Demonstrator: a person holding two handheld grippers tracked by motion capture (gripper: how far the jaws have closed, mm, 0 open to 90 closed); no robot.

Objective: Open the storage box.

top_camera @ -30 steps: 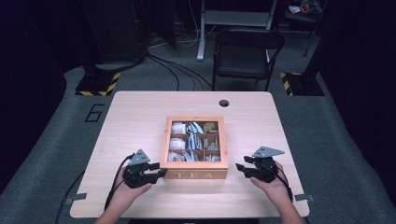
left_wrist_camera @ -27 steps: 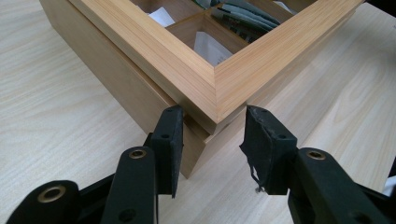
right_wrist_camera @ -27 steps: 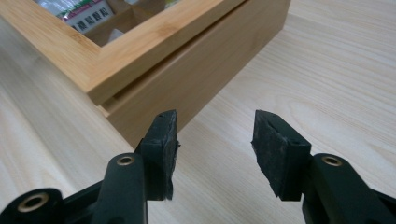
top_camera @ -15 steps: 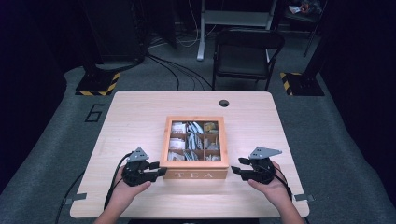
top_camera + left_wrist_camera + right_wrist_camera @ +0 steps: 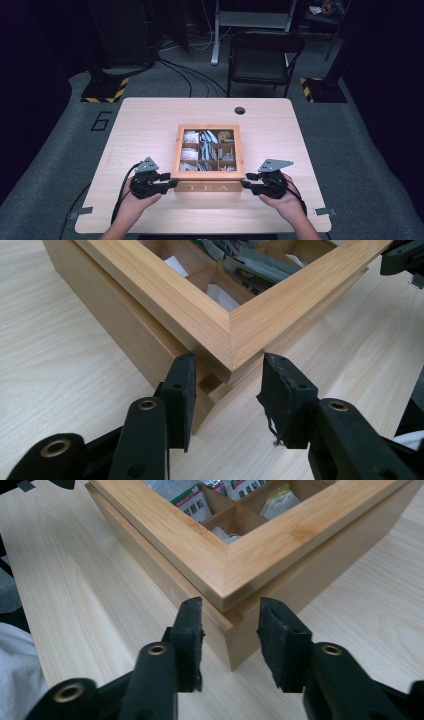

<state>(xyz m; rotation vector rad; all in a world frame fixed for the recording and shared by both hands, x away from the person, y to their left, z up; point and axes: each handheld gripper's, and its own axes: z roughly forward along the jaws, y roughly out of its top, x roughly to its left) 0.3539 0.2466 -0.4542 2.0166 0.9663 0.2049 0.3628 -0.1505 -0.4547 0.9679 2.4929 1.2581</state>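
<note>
A wooden tea box [image 5: 207, 187] marked TEA sits mid-table, its window-frame lid [image 5: 207, 174] showing several compartments of tea bags [image 5: 205, 150]. My left gripper [image 5: 172, 183] is open at the box's front left corner; in the left gripper view the jaws [image 5: 227, 385] straddle the lid's corner [image 5: 232, 337], where a small gap shows under the lid. My right gripper [image 5: 245, 184] is open at the front right corner, and the right gripper view shows its jaws [image 5: 230, 622] either side of the lid corner [image 5: 227, 575]. Neither grips anything.
The light wooden table [image 5: 150, 120] has a round cable hole [image 5: 240, 110] at its far edge. A black chair [image 5: 265, 55] stands behind the table. Yellow-black striped stand bases [image 5: 105, 90] rest on the floor at the far left and right.
My right gripper has slid left up to the box's front right corner. The left gripper has barely moved, and the box has stayed in place.
</note>
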